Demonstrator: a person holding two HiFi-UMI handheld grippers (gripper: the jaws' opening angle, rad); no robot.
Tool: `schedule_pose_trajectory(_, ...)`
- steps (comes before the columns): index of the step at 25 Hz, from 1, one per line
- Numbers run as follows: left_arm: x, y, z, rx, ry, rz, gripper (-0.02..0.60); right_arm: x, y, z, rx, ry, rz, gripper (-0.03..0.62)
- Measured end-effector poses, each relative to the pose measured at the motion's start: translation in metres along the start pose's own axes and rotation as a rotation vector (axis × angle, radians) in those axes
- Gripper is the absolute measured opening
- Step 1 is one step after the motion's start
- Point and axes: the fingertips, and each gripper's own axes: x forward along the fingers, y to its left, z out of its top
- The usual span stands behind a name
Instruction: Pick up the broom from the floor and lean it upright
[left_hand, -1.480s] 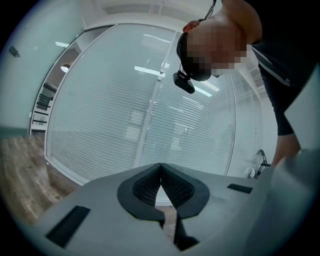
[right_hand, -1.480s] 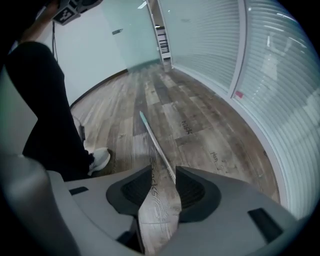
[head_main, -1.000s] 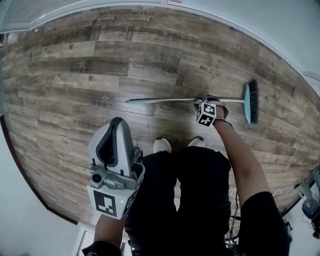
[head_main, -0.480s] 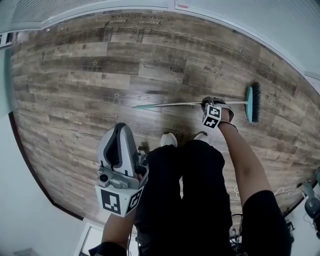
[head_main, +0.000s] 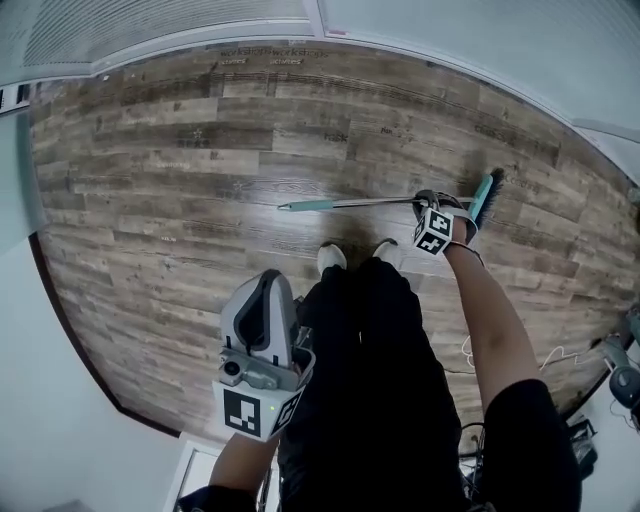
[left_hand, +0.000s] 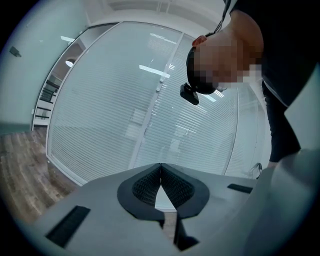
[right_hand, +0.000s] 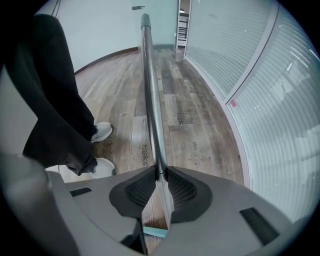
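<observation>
The right claw (right_hand: 160, 172) pinches the broom (head_main: 400, 202) by its metal handle (right_hand: 150, 90), close to the teal brush head (head_main: 485, 197). Its jaws have just been closing onto the handle. From the grip the handle runs leftward over the wooden floor (head_main: 150, 150), just beyond the person's white shoes (head_main: 332, 257). Whether its far tip touches the boards is hard to tell. The left claw (left_hand: 160, 167) is pressed together on nothing and is held beside the dark trousers (head_main: 370, 350), well apart from the broom, facing window blinds (left_hand: 115, 100).

Weathered wood-plank floor (head_main: 150, 180), pale wall (head_main: 480, 40), glass partition (left_hand: 115, 100) behind white blinds (left_hand: 100, 135)
</observation>
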Motion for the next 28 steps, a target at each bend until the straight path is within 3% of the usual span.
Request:
schedule_pose_trajectory(6, -0.013, -0.046, 0.054, -0.033, -0.007, -0.091, 0.019, -0.087, -0.003, -0.007, 0.153, -0.004, -0.077, 0.083)
schedule_pose_trajectory(10, -0.036, -0.061, 0.101, -0.008, -0.001, -0.082, 0.018, -0.157, 0.0, -0.015, 0.312, -0.051, -0.133, 0.082)
schedule_pose_trajectory(15, -0.062, -0.083, 0.142, 0.016, 0.042, -0.081, 0.019, -0.244, 0.015, -0.015, 0.57, -0.179, -0.164, 0.083)
schedule_pose_trajectory(22, -0.092, -0.123, 0.208, 0.059, 0.022, -0.138, 0.018, -0.38, 0.023, 0.005, 0.933, -0.41, -0.264, 0.081)
schedule_pose_trajectory(25, -0.099, -0.133, 0.229, 0.094, 0.003, -0.154, 0.018, -0.434, 0.016, 0.03, 0.978, -0.541, -0.326, 0.081)
schedule_pose_trajectory(28, -0.114, -0.152, 0.241, 0.08, -0.012, -0.191, 0.019, -0.483, 0.029, 0.04, 0.974, -0.598, -0.365, 0.081)
